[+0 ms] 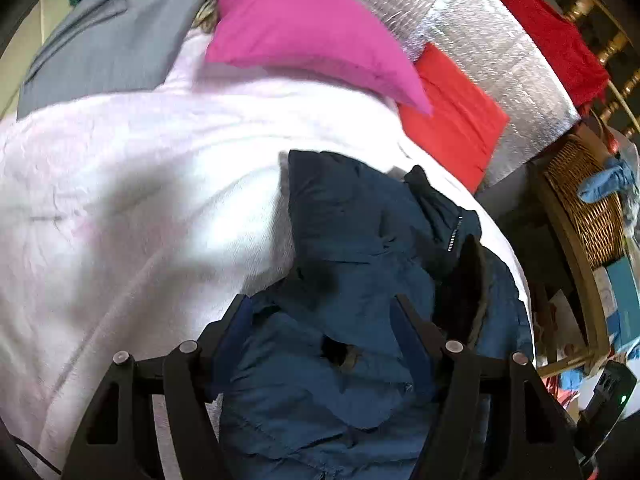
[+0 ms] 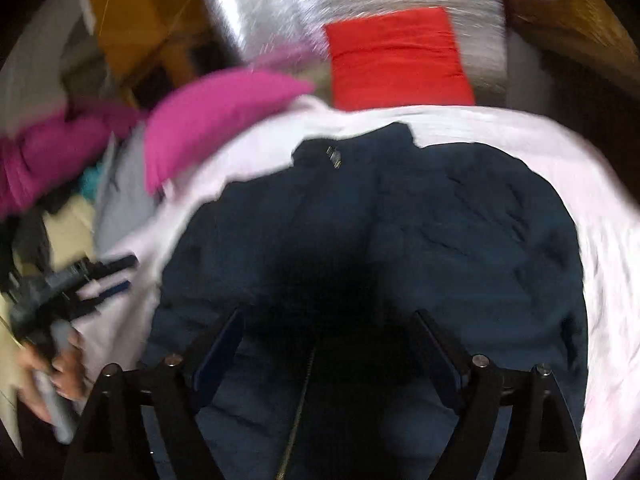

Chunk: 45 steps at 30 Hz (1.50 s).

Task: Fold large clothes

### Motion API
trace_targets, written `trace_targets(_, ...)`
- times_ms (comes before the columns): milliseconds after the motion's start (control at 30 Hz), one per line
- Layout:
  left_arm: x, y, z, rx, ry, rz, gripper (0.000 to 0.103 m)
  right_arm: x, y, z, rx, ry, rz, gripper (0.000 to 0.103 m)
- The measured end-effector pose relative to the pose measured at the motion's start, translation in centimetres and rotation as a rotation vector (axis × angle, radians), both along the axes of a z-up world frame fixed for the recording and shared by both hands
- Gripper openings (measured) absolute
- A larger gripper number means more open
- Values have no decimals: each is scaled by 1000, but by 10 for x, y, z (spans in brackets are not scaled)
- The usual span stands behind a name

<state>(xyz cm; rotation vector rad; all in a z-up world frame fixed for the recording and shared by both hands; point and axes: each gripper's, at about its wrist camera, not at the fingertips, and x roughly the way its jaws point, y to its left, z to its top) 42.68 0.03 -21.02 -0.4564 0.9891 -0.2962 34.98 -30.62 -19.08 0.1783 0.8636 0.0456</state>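
Note:
A dark blue padded jacket (image 1: 360,240) lies crumpled on a pale pink-white blanket (image 1: 140,184), its zip and dark lining showing at the right. My left gripper (image 1: 322,304) hangs open just above the jacket's near part, and the fabric lies below the fingers, not pinched. In the right wrist view the same jacket (image 2: 440,220) spreads wide with a zip line running toward the camera. My right gripper (image 2: 328,314) is open over it, jaws wide and nothing pressed between them. The left gripper (image 2: 128,274) also shows at that view's left edge, held by a hand (image 2: 60,368).
A magenta pillow (image 1: 304,32) rests at the blanket's far side beside a folded red cloth (image 1: 452,120) on silver foil matting (image 1: 492,40). A grey garment (image 1: 112,40) lies far left. A wicker basket (image 1: 584,204) and clutter stand past the bed's right edge.

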Motion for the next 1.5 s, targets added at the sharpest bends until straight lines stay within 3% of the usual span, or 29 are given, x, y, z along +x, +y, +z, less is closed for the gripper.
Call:
trace_targets(167,4,-2,-10,16,46,4,71,27,40,-6,-338,-6,43,89)
trace_targets(233,5,-7,-13,27,58,-3,71,35,40,-3,-384,-31,29,88)
trace_targets(300,9,-11,-15,34,59,-11,71,37,29,6,-339,-76,-15,75)
trace_targets(333,8,-13,-14,40,54,-15,71,37,18,12,-291,-85,-50,63)
trace_targets(367,8,-14,-13,46,52,-17,71,38,-1,17,-201,-91,-121,61)
trace_targets(467,7,-16,-14,58,50,-17,71,34,-55,14,24,-84,-285,61)
trace_targets(533,7,-16,-15,65,54,-15,71,23,-103,-2,251,-51,-390,61)
trace_targets(633,9,-18,-15,68,57,-12,71,-4,-153,-25,529,-68,-483,63)
trace_targets(700,10,-20,-15,67,56,-12,71,-15,-173,-39,680,-91,-486,69)
trace_targets(767,11,-24,-15,69,52,-18,71,-19,-187,-50,783,-83,-499,77)
trace_targets(900,13,-26,-15,72,41,-22,71,-20,-207,-73,931,-78,-555,77)
trace_targets(1000,16,-29,-17,91,35,-22,71,-10,-211,-80,920,-43,-566,69)
trace_targets(1033,17,-30,-19,100,36,-23,71,-8,-209,-81,902,-33,-577,49)
trace_targets(1100,19,-32,-21,113,36,-27,63,-3,-209,-80,885,-27,-574,22)
trace_targets(1133,19,-32,-22,129,36,-26,61,1,-209,-77,866,-38,-577,16)
trace_targets(1200,20,-31,-22,138,31,-23,55,-1,-206,-62,811,-89,-560,11)
trace_targets(1267,20,-27,-20,127,23,-16,55,-9,-198,-37,738,-166,-527,11)
trace_targets(1367,21,-24,-16,139,11,-10,55,-17,-186,-17,647,-206,-498,10)
trace_targets(1500,25,-25,-28,177,58,-9,55,-18,-188,-41,594,-88,-528,10)
